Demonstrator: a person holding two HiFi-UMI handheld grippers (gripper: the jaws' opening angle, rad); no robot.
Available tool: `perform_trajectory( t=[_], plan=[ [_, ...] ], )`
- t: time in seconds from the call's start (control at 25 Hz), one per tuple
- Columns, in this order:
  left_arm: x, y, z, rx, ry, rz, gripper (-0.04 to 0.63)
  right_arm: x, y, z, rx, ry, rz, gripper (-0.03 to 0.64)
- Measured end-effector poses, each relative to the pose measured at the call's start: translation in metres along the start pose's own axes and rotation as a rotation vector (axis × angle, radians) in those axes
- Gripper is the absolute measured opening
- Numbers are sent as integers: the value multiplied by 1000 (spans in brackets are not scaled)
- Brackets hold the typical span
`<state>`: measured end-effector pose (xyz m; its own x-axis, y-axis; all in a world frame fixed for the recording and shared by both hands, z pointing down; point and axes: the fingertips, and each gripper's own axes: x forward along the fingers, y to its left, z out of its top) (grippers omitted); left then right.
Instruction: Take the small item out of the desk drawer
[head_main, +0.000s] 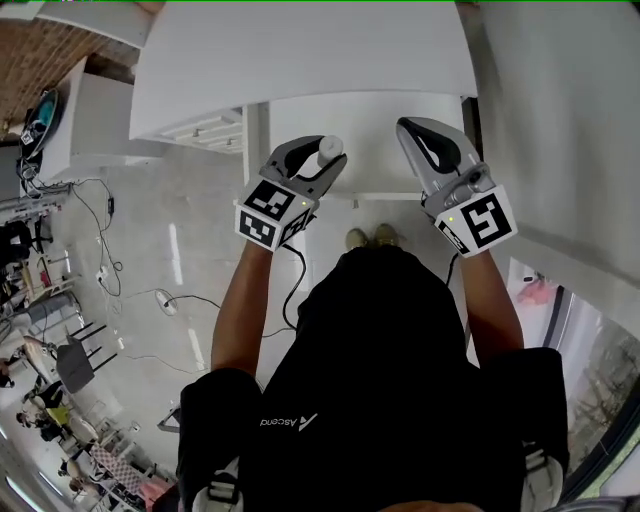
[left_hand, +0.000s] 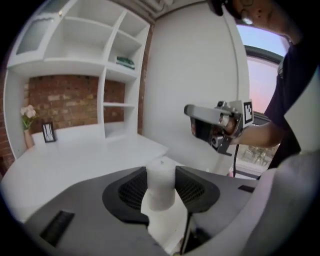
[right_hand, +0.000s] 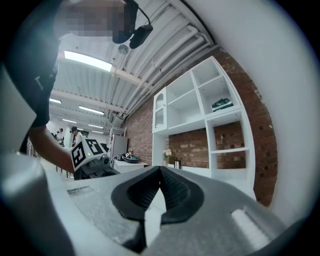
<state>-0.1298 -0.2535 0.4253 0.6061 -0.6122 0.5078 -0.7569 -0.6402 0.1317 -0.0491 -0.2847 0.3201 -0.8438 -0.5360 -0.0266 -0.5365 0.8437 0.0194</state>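
A small white cylinder (head_main: 330, 150) stands upright between the pads of my left gripper (head_main: 326, 156), which is shut on it just below the front edge of the white desk (head_main: 300, 60). In the left gripper view the cylinder (left_hand: 161, 185) fills the gap between the two black pads, held above the desk top (left_hand: 75, 160). My right gripper (head_main: 407, 128) hovers level with it to the right, its jaws shut with nothing between them (right_hand: 160, 170). A white panel (head_main: 390, 150) lies beneath both grippers; I cannot tell whether it is the drawer.
White shelving (left_hand: 115, 75) on a brick wall stands behind the desk, with a small picture frame (left_hand: 48, 132) and a vase of flowers (left_hand: 27, 120) on the desk top. A white wall (head_main: 560, 120) rises at the right. Cables (head_main: 110, 270) trail over the floor at the left.
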Motion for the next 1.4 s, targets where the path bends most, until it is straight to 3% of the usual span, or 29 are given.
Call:
perform_trajectory(
  t=[0.2,0.4,0.72,0.92,1.4],
  plan=[
    [-52,-9,58,83,-291,124,166,-4,22,31,-25,-55,40,0],
    [-100,-25,98,79,-514,196,166,-9,42,50,-40,-90,69,0],
    [-145,-35,127,78,-718,248,166,-12,63,68,-55,-124,90,0],
    [-146,-35,115,77,-657,264,166,-12,68,68,-56,-129,82,0],
    [-146,-38,113,81,-666,257,166,-14,72,63,-66,-121,82,0]
  ],
)
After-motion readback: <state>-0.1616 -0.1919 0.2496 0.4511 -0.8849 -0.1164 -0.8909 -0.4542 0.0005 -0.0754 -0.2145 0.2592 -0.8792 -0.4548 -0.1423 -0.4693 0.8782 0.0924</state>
